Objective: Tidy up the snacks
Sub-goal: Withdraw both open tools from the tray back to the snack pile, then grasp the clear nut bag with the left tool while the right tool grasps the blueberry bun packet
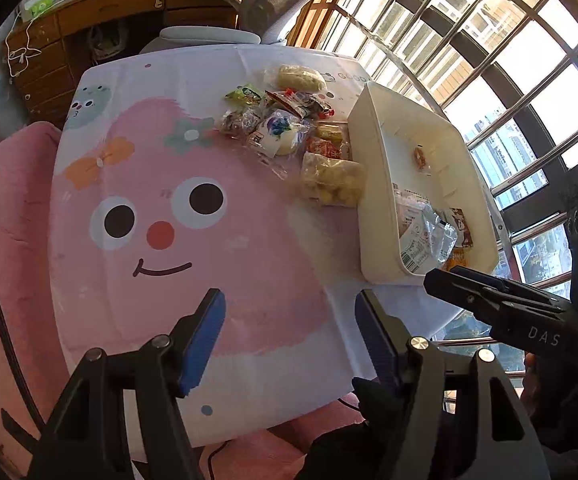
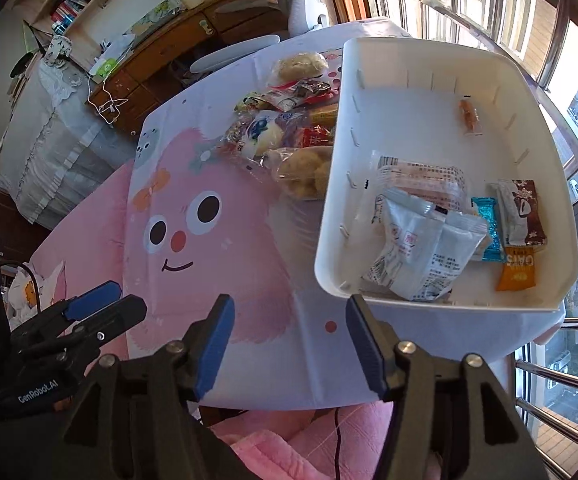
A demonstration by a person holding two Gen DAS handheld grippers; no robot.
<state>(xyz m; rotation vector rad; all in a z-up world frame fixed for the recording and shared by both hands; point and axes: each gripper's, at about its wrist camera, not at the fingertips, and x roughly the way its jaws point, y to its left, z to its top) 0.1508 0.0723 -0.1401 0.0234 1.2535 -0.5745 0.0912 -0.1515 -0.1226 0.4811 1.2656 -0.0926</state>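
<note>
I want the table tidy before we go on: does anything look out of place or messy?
Yes. A loose heap of snack packets lies on the tablecloth beside the white bin, not in it. Inside the bin, one small orange packet lies alone at the far end. Nothing looks spilled or torn.

A loose heap of wrapped snacks [image 2: 289, 128] is lying on the table just beside the left wall of a white bin [image 2: 529, 88], with a clear bag of pale puffs [image 2: 305, 172] touching that wall. Inside the bin, a silver packet [image 2: 421, 248] is leaning over a pink-printed one, next to blue, brown and orange bars [image 2: 516, 272]; a small orange snack [image 2: 469, 116] is sitting apart near the far wall.
</note>
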